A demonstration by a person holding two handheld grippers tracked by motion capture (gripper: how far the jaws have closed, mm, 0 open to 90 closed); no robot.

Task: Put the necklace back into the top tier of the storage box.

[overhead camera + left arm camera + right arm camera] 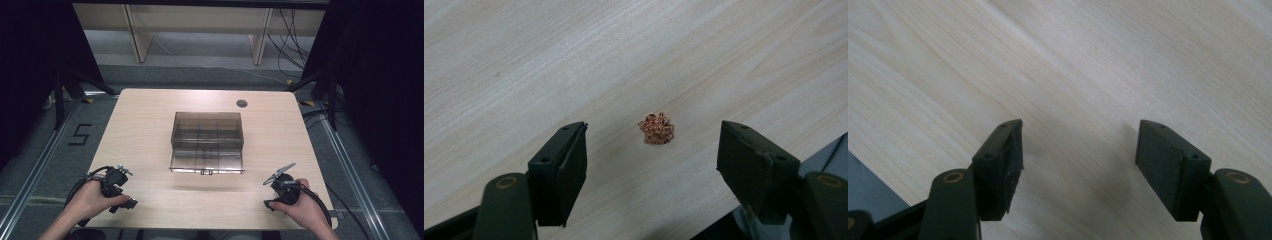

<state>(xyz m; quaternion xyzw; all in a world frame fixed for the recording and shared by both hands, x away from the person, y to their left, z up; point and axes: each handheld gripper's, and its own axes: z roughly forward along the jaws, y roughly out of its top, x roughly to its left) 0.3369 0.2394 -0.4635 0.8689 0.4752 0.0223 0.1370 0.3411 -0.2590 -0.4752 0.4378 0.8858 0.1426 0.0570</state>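
I hold a gripper in each hand at the near edge of the pale wooden desk (pixel 150 120). My left hand (pixel 92 200) sits at the near left corner with the left gripper (pixel 651 152) pointed down at the desk top. Its fingers (pixel 566 167) stand wide apart and hold nothing. Between them, a little nearer the right-hand one in the left gripper view, a small crumpled ball of copper wire (pixel 657 129) lies on the bare wood, touching neither finger. A dark edge of the desk and a grey surface below it show at the lower right corner of that view.

My right hand (pixel 300 207) sits at the near right corner with the right gripper (pixel 1078 150) also aimed down at the desk. Its fingers (pixel 1163 162) are spread wide too, with bare wood grain between them. A strip of grey floor shows at the lower left of the right gripper view.

In the middle of the desk, well apart from both hands, stands a smoky see-through plastic box (pixel 207 142) with its lid (pixel 207 161) swung down toward me and lying flat on the desk. Inside it is split into small compartments; I cannot tell whether anything lies in them. A small round grey cap (pixel 242 103) sits in the desk top near the far right edge.
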